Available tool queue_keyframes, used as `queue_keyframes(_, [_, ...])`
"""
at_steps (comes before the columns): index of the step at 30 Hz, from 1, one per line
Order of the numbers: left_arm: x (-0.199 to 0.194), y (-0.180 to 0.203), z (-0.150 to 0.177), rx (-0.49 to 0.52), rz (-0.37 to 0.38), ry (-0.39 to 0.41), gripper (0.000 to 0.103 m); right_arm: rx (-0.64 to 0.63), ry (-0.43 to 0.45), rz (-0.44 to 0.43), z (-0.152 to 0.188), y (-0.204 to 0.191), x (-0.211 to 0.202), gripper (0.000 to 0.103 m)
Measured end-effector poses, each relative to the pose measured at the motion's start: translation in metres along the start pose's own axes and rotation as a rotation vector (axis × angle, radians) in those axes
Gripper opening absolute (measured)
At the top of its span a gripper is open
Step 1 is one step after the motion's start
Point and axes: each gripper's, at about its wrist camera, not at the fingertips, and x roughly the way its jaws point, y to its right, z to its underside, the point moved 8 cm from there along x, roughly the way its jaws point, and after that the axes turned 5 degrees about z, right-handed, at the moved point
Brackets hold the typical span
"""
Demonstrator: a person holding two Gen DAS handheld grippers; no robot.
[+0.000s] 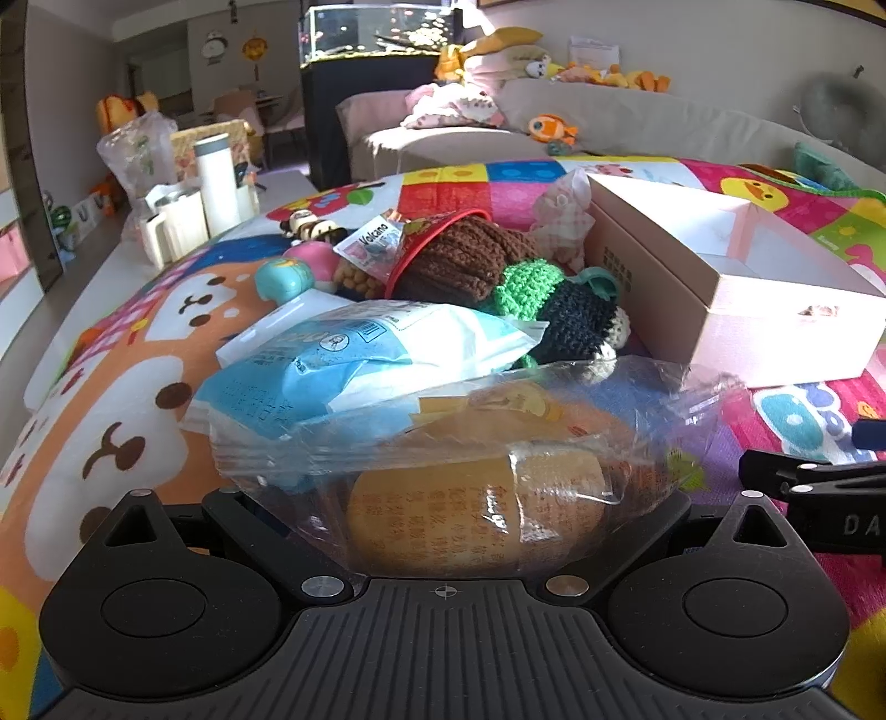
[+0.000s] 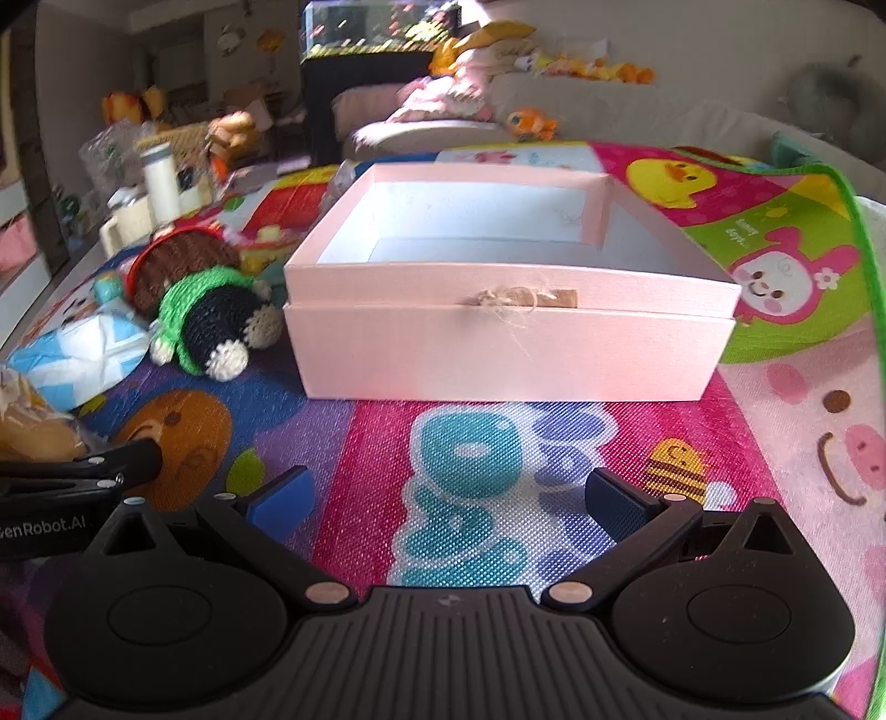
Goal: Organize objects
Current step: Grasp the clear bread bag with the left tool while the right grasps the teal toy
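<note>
- A colourful cartoon play mat (image 2: 554, 437) is spread under everything, with a green edge at 2 o'clock in the right wrist view.
- A beige sofa (image 1: 653, 119) is seen at 1 o'clock, heaped with plush toys (image 1: 487, 61); an orange fish toy (image 1: 551, 128) is laid on its seat.
- A dark fish tank (image 1: 382, 30) is set at 12 o'clock.
- A white flask (image 1: 216, 180) is stood at 10 o'clock, beside a crumpled plastic bag (image 1: 135, 147).

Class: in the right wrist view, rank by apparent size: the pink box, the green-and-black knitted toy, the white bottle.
1. pink box, largest
2. green-and-black knitted toy
3. white bottle, smallest, though it stands farther away, so its real size is unsure
</note>
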Motion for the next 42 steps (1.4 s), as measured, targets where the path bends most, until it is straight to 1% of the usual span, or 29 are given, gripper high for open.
queue_keyframes(3, [-0.011, 0.001, 0.007, 0.034, 0.046, -0.014, 0.101, -0.033, -0.032, -0.036, 0.005, 0.004, -0.007, 0.103])
queue_keyframes(5, [-0.022, 0.000, 0.013, 0.059, 0.087, -0.025, 0.101, -0.048, -0.038, -0.054, 0.008, 0.005, -0.011, 0.103])
queue_keyframes(6, [-0.030, -0.001, 0.015, 0.072, 0.105, -0.016, 0.101, -0.052, -0.037, -0.062, 0.010, 0.005, -0.012, 0.103])
queue_keyframes(7, [-0.041, -0.004, 0.013, 0.093, 0.113, 0.016, 0.101, -0.058, -0.035, -0.066, 0.011, 0.005, -0.014, 0.103])
queue_keyframes(8, [-0.052, -0.008, 0.008, 0.119, 0.103, 0.062, 0.101, -0.062, -0.035, -0.068, 0.012, 0.005, -0.015, 0.103])
queue_keyframes(10, [-0.072, -0.018, -0.010, 0.185, 0.057, 0.184, 0.101, -0.065, -0.033, -0.066, 0.012, 0.005, -0.015, 0.103])
queue_keyframes(11, [-0.077, -0.023, -0.020, 0.208, 0.046, 0.224, 0.101, -0.066, -0.032, -0.065, 0.012, 0.004, -0.015, 0.103])
queue_keyframes(12, [-0.075, -0.028, -0.029, 0.220, 0.039, 0.239, 0.101, -0.067, -0.031, -0.065, 0.012, 0.004, -0.015, 0.103])
queue_keyframes(13, [-0.070, -0.032, -0.037, 0.227, 0.038, 0.235, 0.101, -0.067, -0.029, -0.065, 0.012, 0.004, -0.015, 0.103])
queue_keyframes(15, [-0.051, -0.036, -0.045, 0.244, 0.061, 0.188, 0.101, -0.065, -0.026, -0.068, 0.012, 0.005, -0.015, 0.103])
queue_keyframes(18, [-0.024, -0.032, -0.043, 0.261, 0.137, 0.105, 0.101, -0.065, -0.023, -0.073, 0.013, 0.005, -0.016, 0.103])
queue_keyframes(19, [-0.018, -0.033, -0.044, 0.252, 0.145, 0.101, 0.101, -0.066, -0.022, -0.072, 0.013, 0.005, -0.016, 0.103])
queue_keyframes(21, [-0.014, -0.039, -0.050, 0.188, 0.176, 0.093, 0.100, -0.065, -0.022, -0.073, 0.013, 0.005, -0.016, 0.103])
queue_keyframes(22, [-0.016, -0.041, -0.051, 0.133, 0.214, 0.089, 0.098, -0.064, -0.022, -0.073, 0.013, 0.005, -0.016, 0.103])
queue_keyframes(24, [-0.029, -0.042, -0.056, 0.007, 0.337, 0.089, 0.098, -0.064, -0.020, -0.072, 0.013, 0.004, -0.016, 0.103])
queue_keyframes(25, [-0.041, -0.042, -0.059, -0.042, 0.398, 0.099, 0.098, -0.063, -0.019, -0.072, 0.013, 0.004, -0.016, 0.103])
queue_keyframes(26, [-0.054, -0.043, -0.060, -0.067, 0.436, 0.116, 0.098, -0.062, -0.018, -0.072, 0.013, 0.004, -0.017, 0.103])
queue_keyframes(27, [-0.070, -0.043, -0.062, -0.075, 0.453, 0.143, 0.098, -0.062, -0.017, -0.072, 0.014, 0.004, -0.017, 0.103])
queue_keyframes(29, [-0.095, -0.048, -0.062, -0.050, 0.419, 0.192, 0.098, -0.061, -0.017, -0.071, 0.014, 0.004, -0.017, 0.103])
queue_keyframes(31, [-0.112, -0.052, -0.056, 0.002, 0.375, 0.205, 0.098, -0.061, -0.017, -0.071, 0.014, 0.004, -0.017, 0.103])
queue_keyframes(32, [-0.117, -0.052, -0.048, 0.026, 0.367, 0.184, 0.098, -0.061, -0.017, -0.071, 0.014, 0.004, -0.017, 0.103])
queue_keyframes(33, [-0.118, -0.050, -0.042, 0.038, 0.378, 0.155, 0.098, -0.061, -0.017, -0.071, 0.014, 0.004, -0.017, 0.103])
queue_keyframes(36, [-0.113, -0.031, -0.016, 0.040, 0.432, 0.039, 0.098, -0.060, -0.017, -0.072, 0.014, 0.004, -0.017, 0.103])
queue_keyframes(37, [-0.112, -0.025, -0.008, 0.022, 0.445, 0.014, 0.098, -0.060, -0.017, -0.072, 0.014, 0.004, -0.017, 0.103])
queue_keyframes(38, [-0.106, -0.018, -0.002, -0.019, 0.460, -0.019, 0.098, -0.058, -0.017, -0.073, 0.014, 0.005, -0.017, 0.103])
queue_keyframes(40, [-0.092, -0.012, 0.005, -0.114, 0.466, -0.070, 0.097, -0.050, -0.014, -0.079, 0.014, 0.006, -0.018, 0.103])
queue_keyframes(41, [-0.086, -0.010, 0.007, -0.157, 0.451, -0.089, 0.096, -0.041, -0.012, -0.085, 0.013, 0.007, -0.019, 0.103])
queue_keyframes(42, [-0.082, -0.009, 0.008, -0.181, 0.427, -0.093, 0.095, -0.029, -0.008, -0.092, 0.013, 0.009, -0.020, 0.103])
